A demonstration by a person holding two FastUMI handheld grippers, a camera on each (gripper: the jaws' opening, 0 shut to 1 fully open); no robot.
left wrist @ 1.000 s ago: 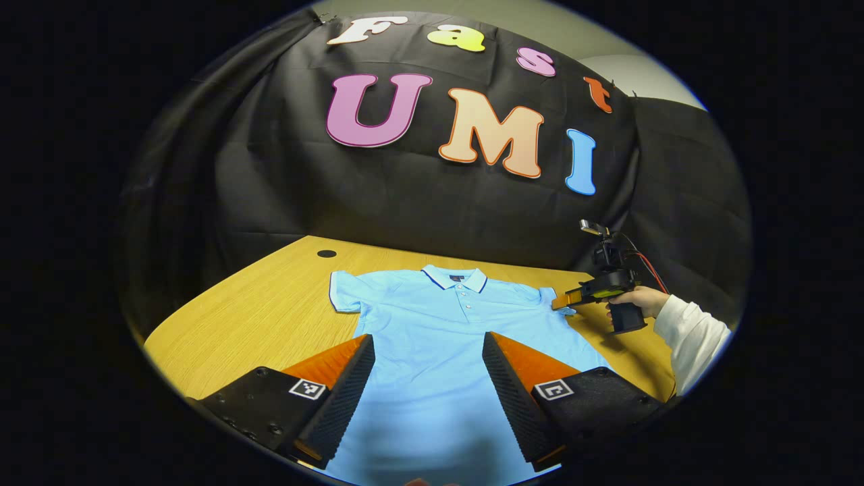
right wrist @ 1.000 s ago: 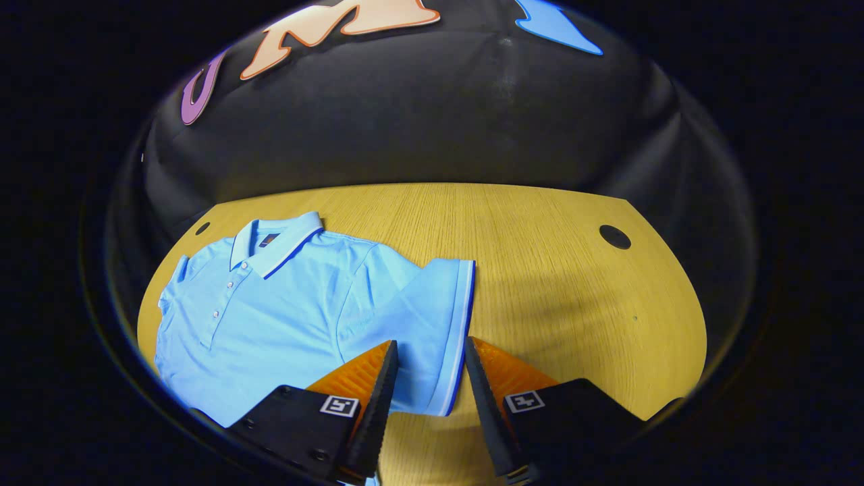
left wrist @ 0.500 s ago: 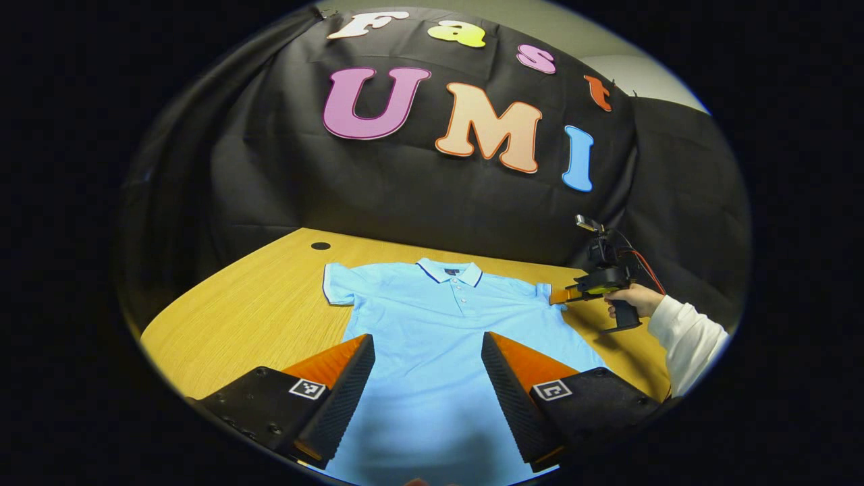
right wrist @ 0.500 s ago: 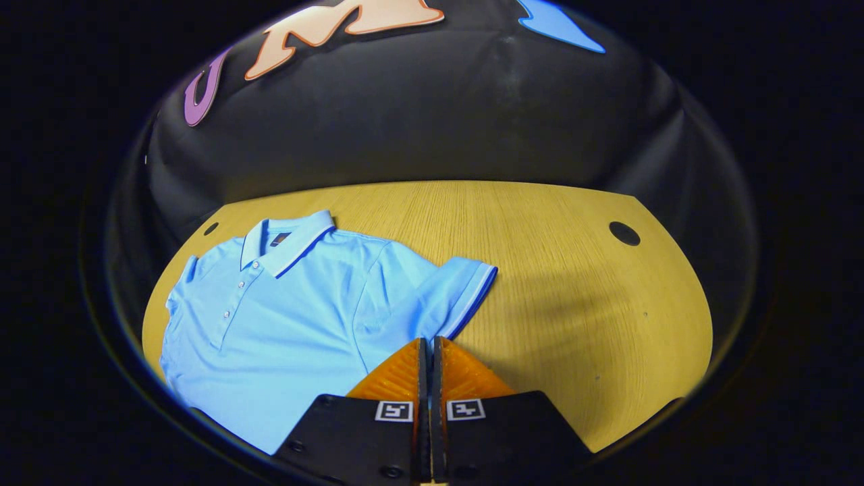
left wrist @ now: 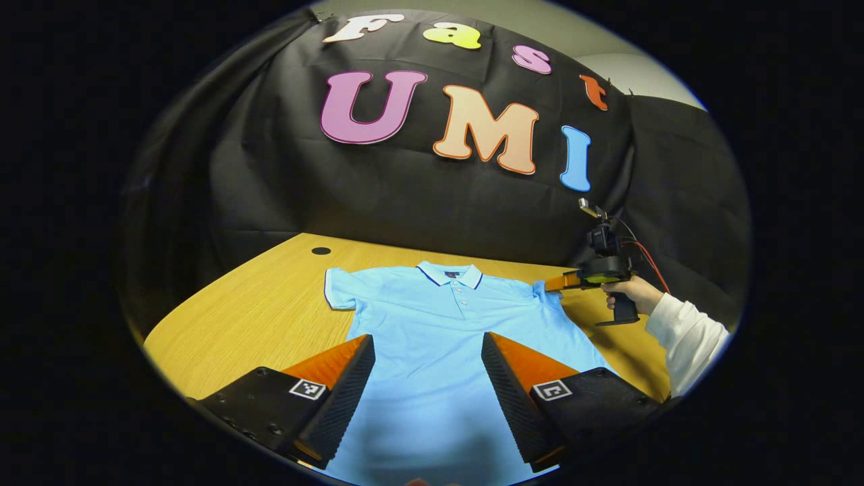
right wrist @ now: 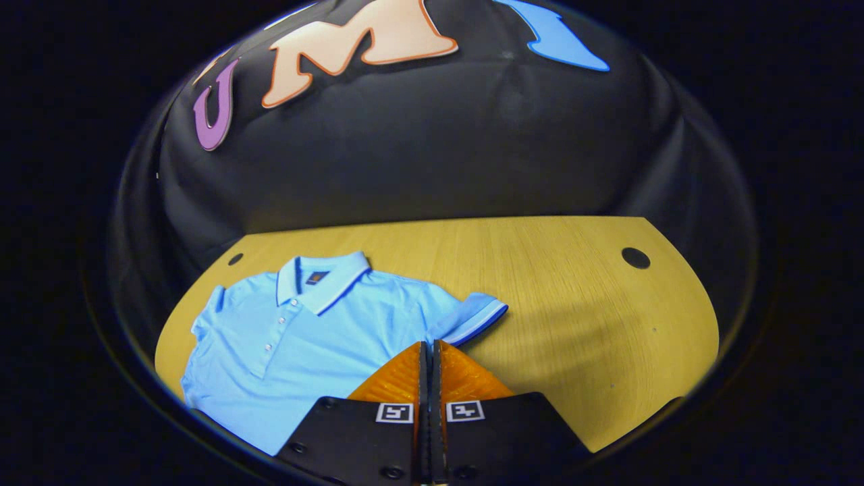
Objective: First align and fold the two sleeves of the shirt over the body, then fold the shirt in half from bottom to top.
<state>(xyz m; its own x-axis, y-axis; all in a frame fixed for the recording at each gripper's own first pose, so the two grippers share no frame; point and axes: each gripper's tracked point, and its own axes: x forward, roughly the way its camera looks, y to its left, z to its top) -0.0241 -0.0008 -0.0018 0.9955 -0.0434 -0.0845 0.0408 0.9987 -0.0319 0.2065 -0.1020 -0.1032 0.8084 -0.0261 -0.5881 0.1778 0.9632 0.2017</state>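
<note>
While the left tool [left wrist: 428,378] gapes over the shirt [left wrist: 445,324], the right tool [right wrist: 428,368] pinches its sleeve [right wrist: 472,318]; collar label unreadable.

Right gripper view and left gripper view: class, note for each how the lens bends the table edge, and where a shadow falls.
Right gripper view: the table bulges, its far edge curving; a soft shadow lies on the wood right of the shirt's sleeve. Left gripper view: the table edge bows too; a shadow lies on the wood under the right claw, and the shirt is evenly lit.
</note>
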